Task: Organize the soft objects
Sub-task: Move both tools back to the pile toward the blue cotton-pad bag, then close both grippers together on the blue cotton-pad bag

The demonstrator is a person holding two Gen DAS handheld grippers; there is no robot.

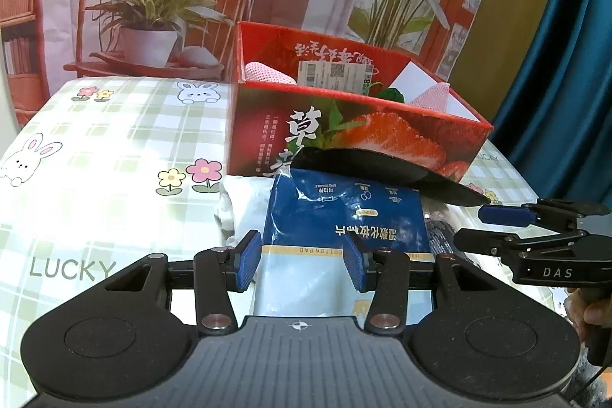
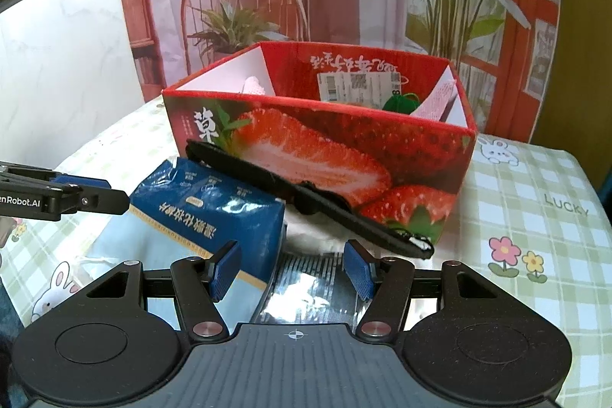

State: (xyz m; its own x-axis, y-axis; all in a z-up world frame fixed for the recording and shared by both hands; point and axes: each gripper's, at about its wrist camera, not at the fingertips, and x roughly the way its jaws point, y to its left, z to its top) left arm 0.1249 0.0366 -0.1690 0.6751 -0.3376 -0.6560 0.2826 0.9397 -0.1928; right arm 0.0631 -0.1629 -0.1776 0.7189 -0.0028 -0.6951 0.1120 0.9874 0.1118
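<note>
Cotton-pad pack (image 1: 346,217) lies dead ahead of the left gripper (image 1: 302,264), long axis toward the strawberry box (image 1: 382,140). Both grippers' jaws stand half-open and empty; the right gripper (image 2: 292,268) sits off to one side.

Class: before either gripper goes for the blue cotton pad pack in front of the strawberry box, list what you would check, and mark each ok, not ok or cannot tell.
1. Left gripper jaws open, nothing pinched: ok.
2. Right gripper jaws open, empty: ok.
3. Blue cotton pad pack free on top: not ok, black flat item overlaps its far edge.
4. Strawberry box open-topped: ok.
5. Room left inside box: cannot tell.
</note>
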